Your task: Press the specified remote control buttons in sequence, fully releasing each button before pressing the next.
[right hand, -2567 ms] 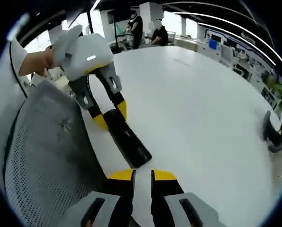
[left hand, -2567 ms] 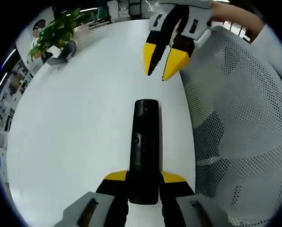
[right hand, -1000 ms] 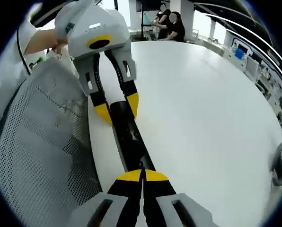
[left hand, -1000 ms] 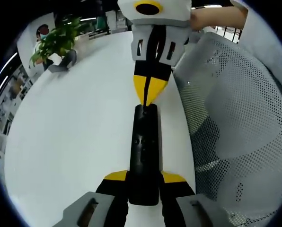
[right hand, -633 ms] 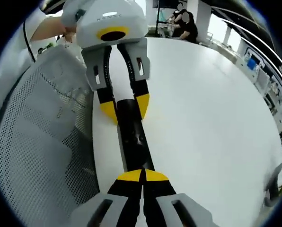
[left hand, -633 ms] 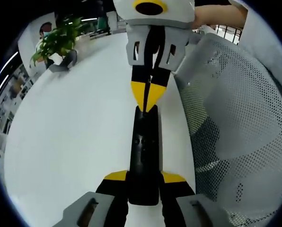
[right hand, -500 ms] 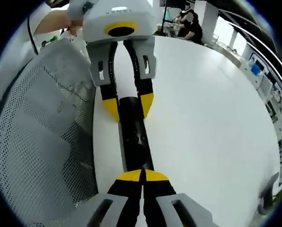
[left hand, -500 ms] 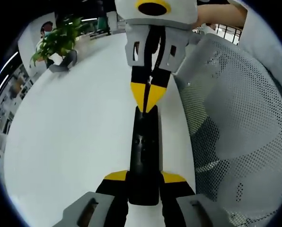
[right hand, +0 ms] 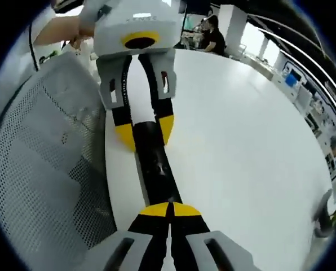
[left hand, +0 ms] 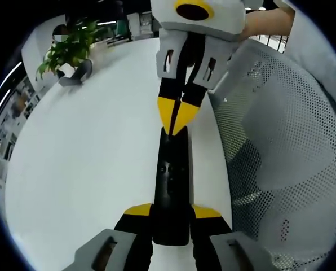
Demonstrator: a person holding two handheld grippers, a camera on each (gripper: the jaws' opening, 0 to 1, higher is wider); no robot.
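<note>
While the left gripper [left hand: 171,217] clamps the near end of the remote [left hand: 172,175] between its yellow tips, jaws spread just to the remote's width, the body runs straight out ahead of it over the white worktop [left hand: 83,152]. Right gripper [left hand: 176,116], seen in the left gripper view, comes in from the far side with its jaws pressed together into one point, tip down on or just at the remote's far end; contact itself is too fine to confirm. In the right gripper view the same layout mirrors: right gripper [right hand: 169,212] closed with nothing between its tips, remote [right hand: 153,164] running away from it to the left gripper [right hand: 142,130], which straddles the far end.

Handling, as a guess: remote looks like a slim rigid plastic bar, light, glossy and probably slick, so it will not flex under a press but could pivot or skate on the smooth worktop if pushed off-centre. Holding across the narrow sides at one end, as the left gripper does, keeps the button face free and braces it. Button detail mid-body is small and blurred; cannot tell which button is the target. Presses should go straight down with a light touch, since buttons need little force and a closed tip is narrow enough to slip to a neighbour.

Mesh chair [left hand: 275,141] sits just beside the left gripper's right side. Plant [left hand: 66,48] stands well off, far ahead-left.
</note>
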